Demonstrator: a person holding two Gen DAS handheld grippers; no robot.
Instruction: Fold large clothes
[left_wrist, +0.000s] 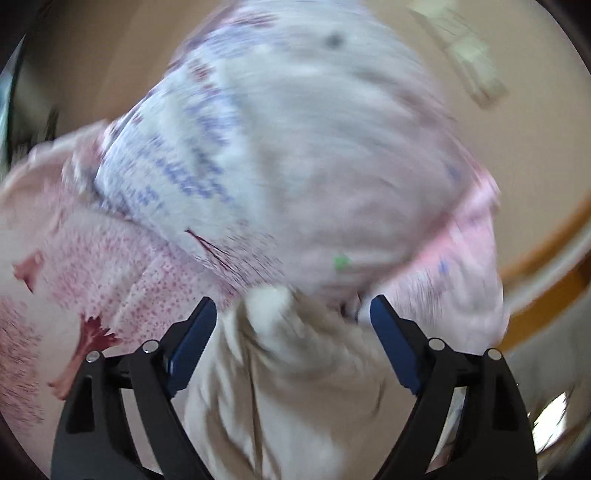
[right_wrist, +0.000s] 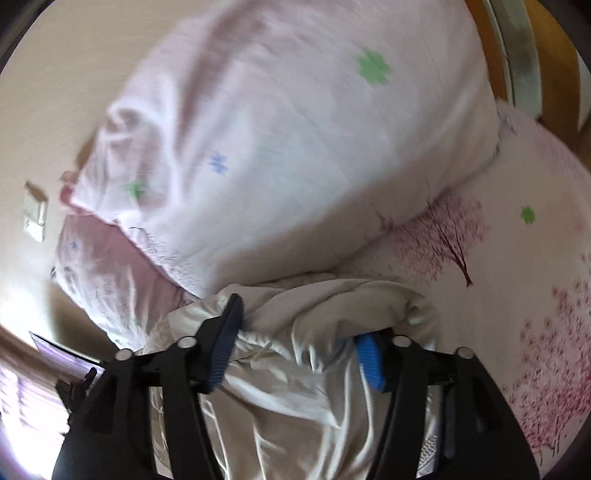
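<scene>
A cream-beige garment lies bunched on the bed right in front of both grippers. My left gripper is open, its blue pads wide apart, with a fold of the garment lying loose between them. In the right wrist view the same garment is crumpled between the fingers of my right gripper. That gripper is also open, and the cloth drapes over the tip of its right pad. Both views are blurred.
A large white pillow with small green and blue flowers lies just beyond the garment, also seen as the pillow. The pink cherry-tree bed sheet spreads to the right. A wooden headboard and a wall switch stand behind.
</scene>
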